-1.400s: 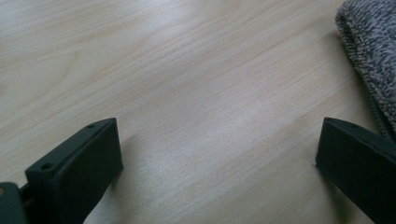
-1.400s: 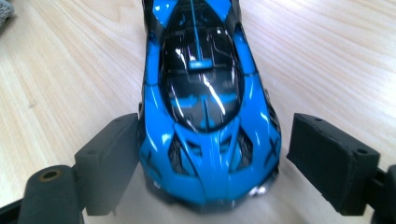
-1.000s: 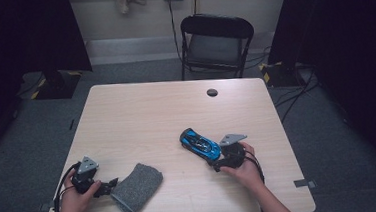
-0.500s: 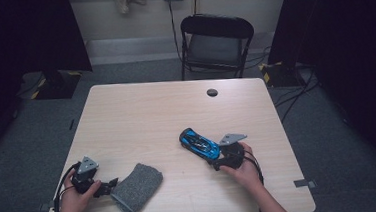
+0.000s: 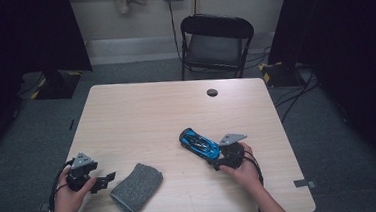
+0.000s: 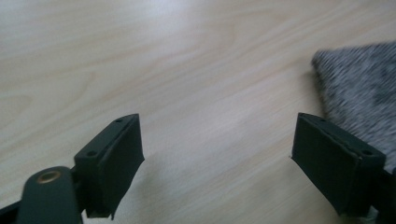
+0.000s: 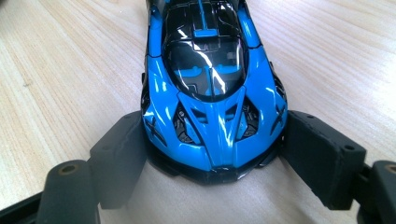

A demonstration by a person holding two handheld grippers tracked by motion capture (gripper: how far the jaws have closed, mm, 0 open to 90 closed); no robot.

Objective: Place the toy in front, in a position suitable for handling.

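2 grippers work the wooden table [image 5: 141,114]: the right gripper [image 7: 212,161] pinches the glossy blue toy car [image 7: 210,93] at its end; the left gripper [image 6: 217,158], jaws spread and just closing, holds nothing beside the grey knitted cloth [image 6: 362,93].

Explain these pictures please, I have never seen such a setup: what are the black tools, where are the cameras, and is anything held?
A person at a wooden table holds a two-jaw tool in each hand. One picture looks down from above; the other two come from cameras riding on the tools. A blue toy car and a grey cloth lie on the table. The right tool has just closed its jaws on the car's end. The left tool, beside the cloth, has been closing with nothing between its jaws.
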